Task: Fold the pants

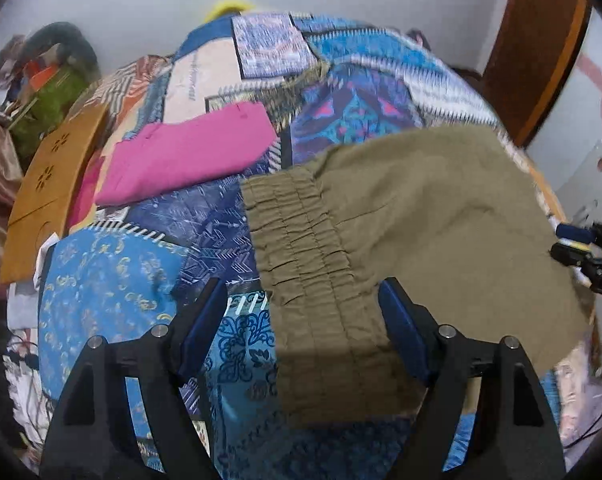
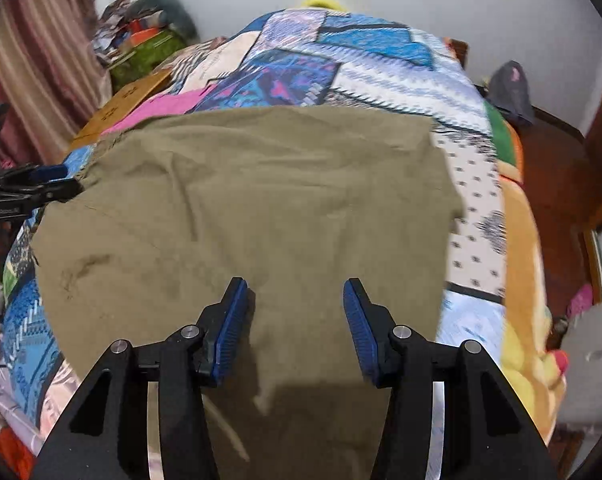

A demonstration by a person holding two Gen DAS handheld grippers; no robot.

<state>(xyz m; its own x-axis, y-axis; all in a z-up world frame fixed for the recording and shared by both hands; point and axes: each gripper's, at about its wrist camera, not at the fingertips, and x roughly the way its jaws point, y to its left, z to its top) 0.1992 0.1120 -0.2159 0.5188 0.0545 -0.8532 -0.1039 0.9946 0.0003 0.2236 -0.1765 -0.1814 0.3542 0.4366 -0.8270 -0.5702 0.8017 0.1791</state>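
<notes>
fold pants: both grippers free above the cloth, next grasp pending

the olive pants (image 2: 245, 208) lie spread on the patchwork bedspread (image 1: 113, 280). in the left wrist view the elastic waistband (image 1: 301, 248) runs from 12 o'clock toward 6 o'clock, between the fingers. a folded pink garment (image 1: 189, 152) lies at 11 o'clock, apart from the pants.

gripper state
- left gripper (image 1: 301, 292): fingers apart, nothing held, positioned over the waistband.
- right gripper (image 2: 297, 296): fingers apart, nothing held, positioned over the plain leg cloth. whether either touches the cloth cannot be told.
- each gripper shows in the other's view: the right at 3 o'clock in the left view, the left at 9 o'clock in the right view.

step in hand
the pants appear to be already folded at least once, judging by the compact outline. the current step is judged to be placement for the next fold.

next move
1. lower each gripper to an edge of the cloth.
2. clamp through all layers, not the top layer alone.
3. lift both ends level and carry one end over the other.
4. check that edges align before release.
</notes>
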